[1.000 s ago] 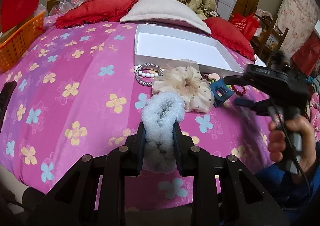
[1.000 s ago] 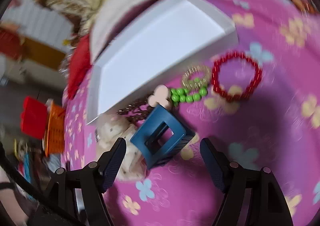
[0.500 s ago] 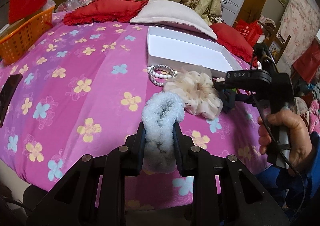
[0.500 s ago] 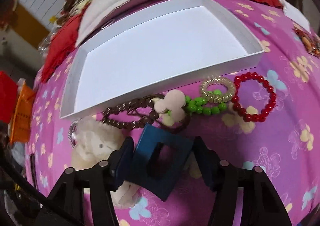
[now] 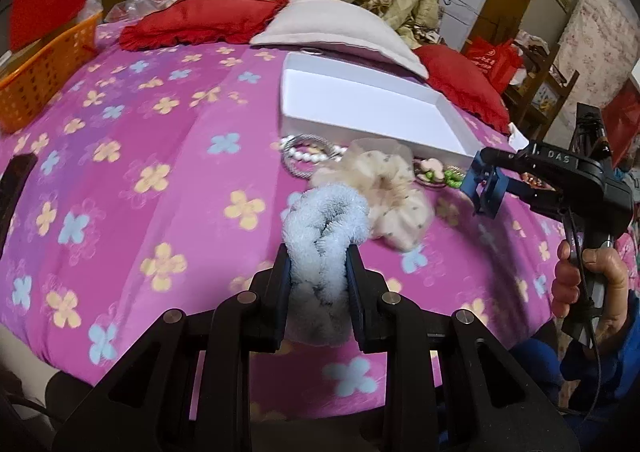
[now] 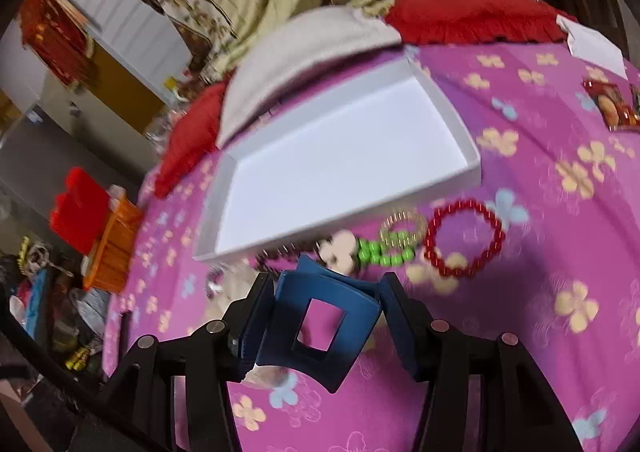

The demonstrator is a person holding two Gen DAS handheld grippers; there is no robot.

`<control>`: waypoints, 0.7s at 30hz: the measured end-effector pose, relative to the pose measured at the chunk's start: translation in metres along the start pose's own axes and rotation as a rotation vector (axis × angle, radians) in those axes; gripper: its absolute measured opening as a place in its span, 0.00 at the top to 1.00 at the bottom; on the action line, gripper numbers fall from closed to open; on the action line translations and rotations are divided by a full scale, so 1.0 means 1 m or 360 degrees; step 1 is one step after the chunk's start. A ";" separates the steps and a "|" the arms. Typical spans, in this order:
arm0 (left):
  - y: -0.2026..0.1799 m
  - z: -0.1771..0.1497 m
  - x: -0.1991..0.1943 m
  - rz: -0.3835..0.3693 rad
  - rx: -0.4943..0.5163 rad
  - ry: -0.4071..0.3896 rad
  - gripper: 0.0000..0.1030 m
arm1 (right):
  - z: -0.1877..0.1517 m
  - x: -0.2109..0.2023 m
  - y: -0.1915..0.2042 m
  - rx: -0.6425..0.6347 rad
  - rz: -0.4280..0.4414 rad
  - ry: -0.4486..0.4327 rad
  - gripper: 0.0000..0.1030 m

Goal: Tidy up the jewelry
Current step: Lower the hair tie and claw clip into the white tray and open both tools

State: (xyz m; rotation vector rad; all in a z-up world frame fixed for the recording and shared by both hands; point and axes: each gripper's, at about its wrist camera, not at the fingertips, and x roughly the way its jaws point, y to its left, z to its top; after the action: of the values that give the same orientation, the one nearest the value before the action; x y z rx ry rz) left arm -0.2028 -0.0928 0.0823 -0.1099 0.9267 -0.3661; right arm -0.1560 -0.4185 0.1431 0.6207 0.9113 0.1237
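Claw clip gripped, pink floral bedspread

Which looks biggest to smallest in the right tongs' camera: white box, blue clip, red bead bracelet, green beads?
1. white box
2. blue clip, though it sits right at the lens, between the tongs, so it is likely flattered
3. red bead bracelet
4. green beads

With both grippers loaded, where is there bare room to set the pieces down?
The shallow white cardboard tray is bare inside. The pink flowered bedspread is free between the orange basket and the tray. It is crowded along the tray's near edge: cream scrunchie, pearl bracelet, green beads, red bead bracelet.
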 end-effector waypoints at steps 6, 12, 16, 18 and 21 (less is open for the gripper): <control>-0.021 0.040 0.010 -0.0041 0.0090 -0.0016 0.76 | 0.040 0.008 0.006 -0.0024 0.0085 -0.0032 0.48; -0.036 0.111 0.049 0.0011 0.0226 -0.0073 0.76 | 0.092 0.059 0.018 -0.0126 0.0047 0.0023 0.48; -0.026 0.159 0.103 0.0022 0.0172 0.0014 0.76 | 0.118 0.113 0.020 -0.0115 0.0025 0.0136 0.48; -0.020 0.181 0.135 0.0035 0.0155 0.0069 0.76 | 0.131 0.140 0.022 -0.0109 0.0012 0.0182 0.48; -0.016 0.200 0.172 0.0132 0.0166 0.0121 0.76 | 0.146 0.175 0.028 -0.0104 0.0004 0.0229 0.48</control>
State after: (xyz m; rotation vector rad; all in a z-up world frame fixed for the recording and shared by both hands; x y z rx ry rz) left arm 0.0464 -0.1815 0.0752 0.0380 0.9824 -0.3426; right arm 0.0694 -0.3995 0.1016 0.5573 1.0417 0.2015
